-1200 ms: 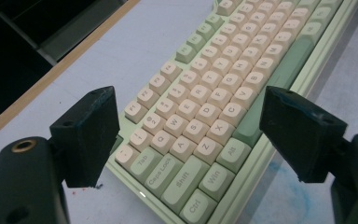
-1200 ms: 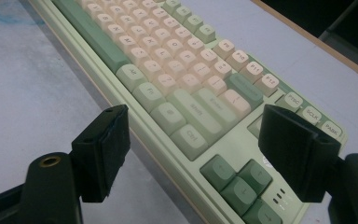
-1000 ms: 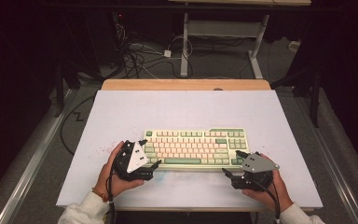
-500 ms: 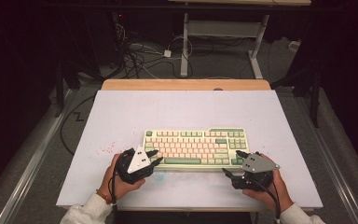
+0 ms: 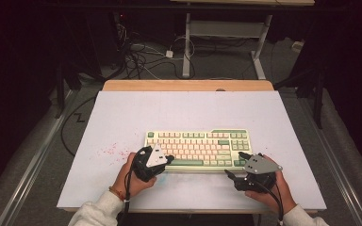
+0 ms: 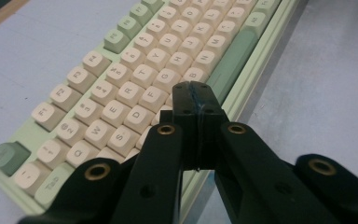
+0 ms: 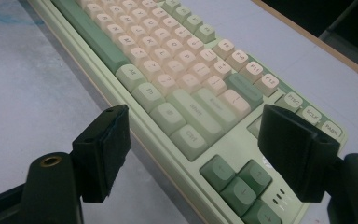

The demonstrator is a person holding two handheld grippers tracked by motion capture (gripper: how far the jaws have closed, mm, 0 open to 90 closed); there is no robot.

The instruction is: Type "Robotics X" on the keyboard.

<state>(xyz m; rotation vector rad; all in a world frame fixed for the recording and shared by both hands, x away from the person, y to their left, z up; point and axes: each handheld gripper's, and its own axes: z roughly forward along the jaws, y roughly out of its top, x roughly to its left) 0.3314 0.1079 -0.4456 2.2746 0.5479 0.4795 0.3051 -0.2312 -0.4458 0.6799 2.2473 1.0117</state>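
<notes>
The keyboard [image 5: 198, 149] sits square on the pale worktop [image 5: 122, 117], a little toward the person's edge, cream keys with green ones around the rim and a long green space bar [image 6: 230, 56] along the front. The left gripper [image 5: 168, 162] is over the keyboard's front left corner, and its jaws have just been closing: in the left gripper view they are pressed flat together with nothing between them, the joined tip [image 6: 196, 100] hovering above the lower letter rows close to the space bar; whether it touches a key I cannot tell. The right gripper [image 5: 230, 175] waits on the worktop just off the keyboard's front right corner, jaws spread wide and empty, and the right gripper view has the Ctrl key and arrow cluster [image 7: 235, 179] sitting in the gap between them, untouched. A scatter of red specks [image 5: 108, 151] marks the worktop left of the keyboard. Behind the far wooden edge [image 5: 188, 85], a tangle of cables [image 5: 146, 54] lies on the floor beside white desk legs [image 5: 186, 47]. Nothing stands between either gripper and the keys.
</notes>
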